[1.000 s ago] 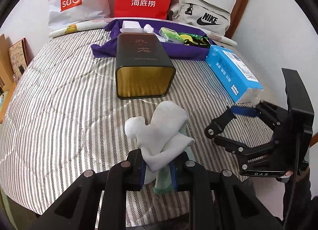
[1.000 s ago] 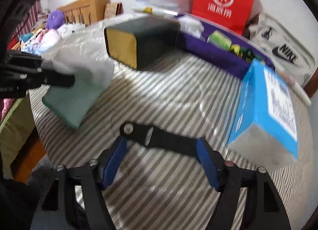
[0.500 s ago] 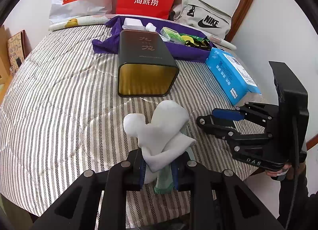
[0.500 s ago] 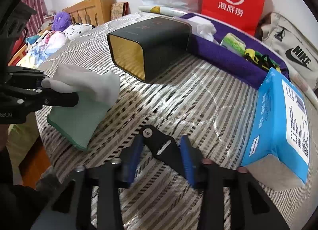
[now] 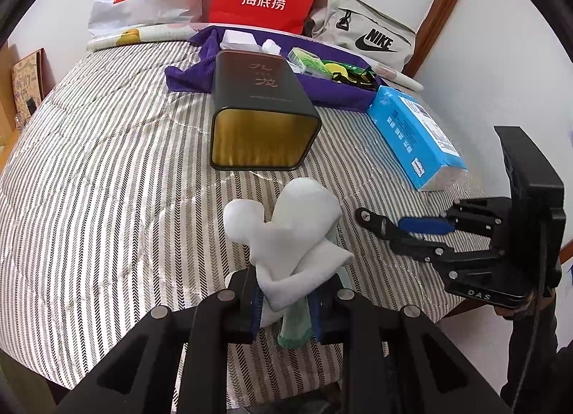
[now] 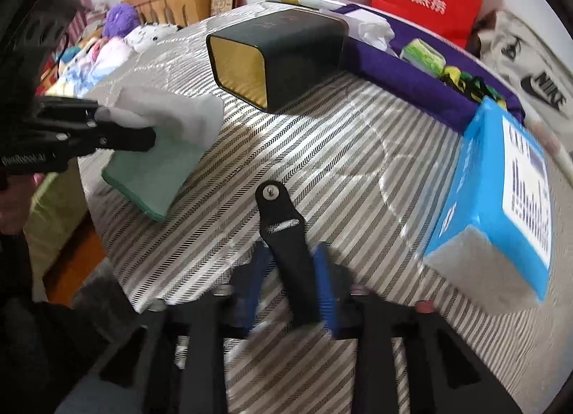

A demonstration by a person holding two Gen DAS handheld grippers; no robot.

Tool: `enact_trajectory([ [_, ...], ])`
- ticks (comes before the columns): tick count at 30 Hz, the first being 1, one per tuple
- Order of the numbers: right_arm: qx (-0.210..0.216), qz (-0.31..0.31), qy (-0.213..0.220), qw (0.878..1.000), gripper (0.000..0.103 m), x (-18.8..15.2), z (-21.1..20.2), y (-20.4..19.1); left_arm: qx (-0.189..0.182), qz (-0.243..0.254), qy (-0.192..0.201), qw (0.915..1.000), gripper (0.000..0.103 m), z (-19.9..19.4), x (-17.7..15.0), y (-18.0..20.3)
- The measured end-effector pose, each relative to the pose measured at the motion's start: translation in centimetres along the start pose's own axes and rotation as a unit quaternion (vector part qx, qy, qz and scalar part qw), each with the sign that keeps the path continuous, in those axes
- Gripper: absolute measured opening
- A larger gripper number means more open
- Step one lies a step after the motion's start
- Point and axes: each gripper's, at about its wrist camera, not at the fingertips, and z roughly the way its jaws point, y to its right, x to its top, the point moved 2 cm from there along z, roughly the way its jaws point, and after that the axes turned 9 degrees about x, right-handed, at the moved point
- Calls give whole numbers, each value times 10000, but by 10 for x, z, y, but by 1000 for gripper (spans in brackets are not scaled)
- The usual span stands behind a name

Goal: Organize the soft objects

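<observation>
- Cloths (image 5: 293, 245), one white and one green, sit pinched in our left gripper (image 5: 284, 301), bunched above the striped bed (image 5: 107, 181).
- From the cloths, the tin (image 5: 263, 116) lies on its side at 12 o'clock, gold mouth facing us; we should likely push the bundle straight in, keeping the squeeze firm.
- Our right gripper (image 6: 290, 285), at 3 o'clock from the cloths, is closing with nothing between its jaws; the blue pack (image 5: 415, 134) lies beyond.
</observation>
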Motion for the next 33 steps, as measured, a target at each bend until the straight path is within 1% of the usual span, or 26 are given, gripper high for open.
enact_trajectory([
  [2, -23, -19, 33, 10000, 24, -2, -1, -2, 2, 6, -10, 10000, 21, 0, 0, 1],
  [3, -33, -25, 48, 10000, 26, -2, 0, -2, 7, 6, -17, 10000, 21, 1, 0, 1],
  [4, -10, -10, 75, 10000, 30, -2, 0, -2, 10, 14, -22, 10000, 21, 1, 0, 2],
  [6, 22, -15, 168, 9999, 34, 0, 2, -4, 26, 37, -31, 10000, 21, 1, -1, 4],
  [8, -117, -98, 292, 9995, 32, 1, 5, -8, 34, 35, -38, 10000, 21, 1, -1, 5],
  [9, -107, -119, 321, 9994, 24, 1, 6, -8, 42, 31, -31, 10000, 21, 1, -1, 5],
  [11, -16, -59, 391, 9992, 23, 0, 5, -7, 45, 24, -29, 10000, 21, 1, -1, 5],
  [12, 5, 28, 432, 9991, 23, 0, 4, -5, 44, 16, -19, 10000, 19, 1, -1, 5],
  [15, -30, 288, 582, 9979, 22, -6, -3, -1, 56, 23, 35, 10000, 19, 2, 0, 5],
  [19, -109, 734, 786, 9941, 22, -22, -19, 11, 76, -18, 103, 9999, 16, 4, 1, 6],
  [23, -228, 1110, 882, 9896, 22, -39, -35, 26, 137, -52, 122, 9998, 15, 5, 1, 6],
  [28, -371, 1412, 1006, 9841, 22, -57, -52, 40, 244, -123, 169, 9995, 14, 0, 3, 5],
  [33, -483, 1669, 1091, 9787, 22, -66, -64, 55, 323, -233, 214, 9990, 14, -8, 7, 2],
])
